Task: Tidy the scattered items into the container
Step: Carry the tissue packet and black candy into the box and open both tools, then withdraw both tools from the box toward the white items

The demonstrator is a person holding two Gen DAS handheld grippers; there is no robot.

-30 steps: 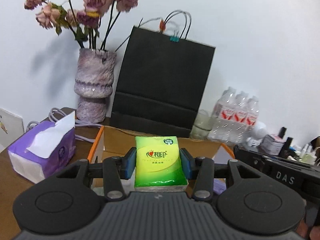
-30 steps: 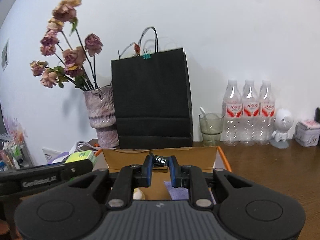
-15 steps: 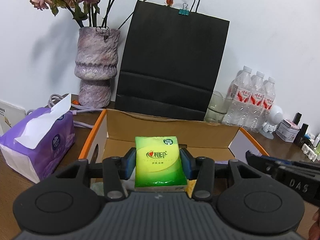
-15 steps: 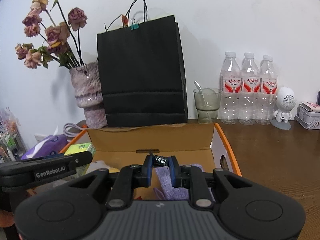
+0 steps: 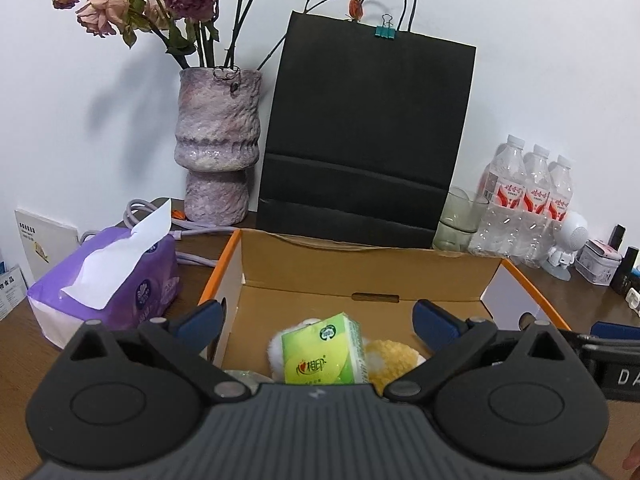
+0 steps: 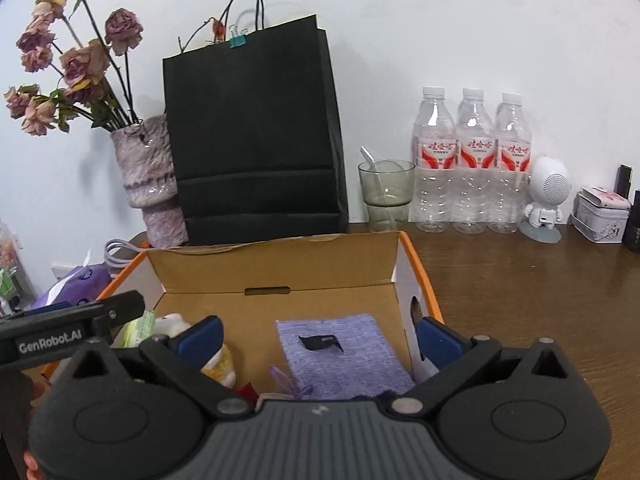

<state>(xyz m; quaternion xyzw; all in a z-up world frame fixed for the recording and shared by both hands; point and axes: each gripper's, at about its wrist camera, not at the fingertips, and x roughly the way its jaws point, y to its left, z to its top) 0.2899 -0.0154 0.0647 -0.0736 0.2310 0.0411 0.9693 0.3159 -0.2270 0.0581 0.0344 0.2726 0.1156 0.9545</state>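
- White wall behind a brown wooden surface [image 6: 540, 280]; cardboard box [image 5: 368, 276] with orange edges sits open on it, flap up at the back.
- Left hand-held gripper [image 5: 316, 320]: jaws opening, spread wide, blue pads clear of everything. Green tissue pack [image 5: 320, 354] is below and between them, no contact, tilted, lying inside the box on a white-and-yellow plush item [image 5: 384, 356].
- Right hand-held gripper [image 6: 320, 336]: jaws opening, wide apart, nothing pressed. Small black candy wrapper [image 6: 320, 343] is between them lower down, resting on a purple cloth [image 6: 340, 352] on the box floor, right half of the box.
- Same view: green pack edge [image 6: 140, 326] and plush at the box's left side, partly hidden by the other gripper's body.
- Purple tissue box [image 5: 108, 280] just left of the cardboard box, outside it, white sheet sticking up.
- Behind the box: black paper bag [image 6: 252, 140] with teal clip, purple vase [image 5: 218, 144] of dried roses to its left.
- Right of the bag: glass cup [image 6: 386, 192] with a spoon, three water bottles [image 6: 472, 160], white robot figure [image 6: 546, 200], small tin [image 6: 600, 220].
- Grey cable [image 5: 136, 208] near the vase base.
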